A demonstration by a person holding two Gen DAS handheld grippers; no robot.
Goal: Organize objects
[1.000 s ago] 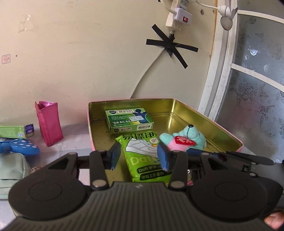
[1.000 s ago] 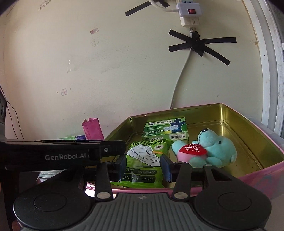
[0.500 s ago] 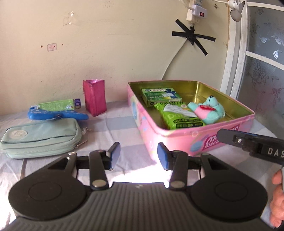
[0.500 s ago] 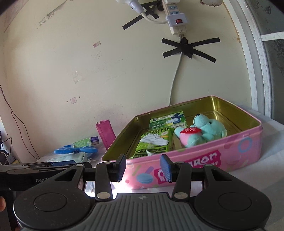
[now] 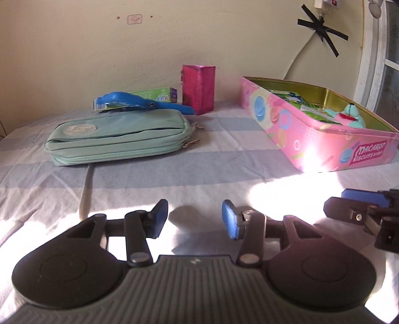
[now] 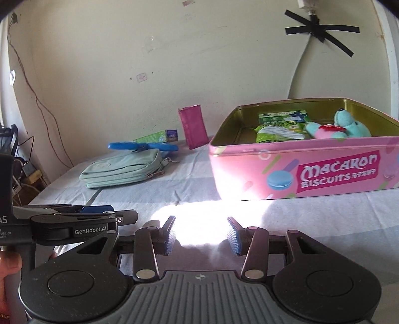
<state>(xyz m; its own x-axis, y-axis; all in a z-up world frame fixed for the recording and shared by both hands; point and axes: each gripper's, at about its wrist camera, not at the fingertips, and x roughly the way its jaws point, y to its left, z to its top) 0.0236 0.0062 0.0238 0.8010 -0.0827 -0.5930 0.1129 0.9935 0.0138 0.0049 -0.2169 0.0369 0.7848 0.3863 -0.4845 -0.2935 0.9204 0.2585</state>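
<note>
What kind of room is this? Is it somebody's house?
Probably a room in a home. A checked cloth covers the surface, a power strip hangs on a painted wall with its cord taped down, and a biscuit tin holds a plush toy.

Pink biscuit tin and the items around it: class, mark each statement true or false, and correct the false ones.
1. The teal plush toy lies inside the pink biscuit tin. True.
2. The mint pouch is inside the tin. False: it lies on the cloth, left of the tin.
3. The left gripper holds the magenta case. False: its jaws are open and empty.
4. The right gripper has open jaws. True.
</note>
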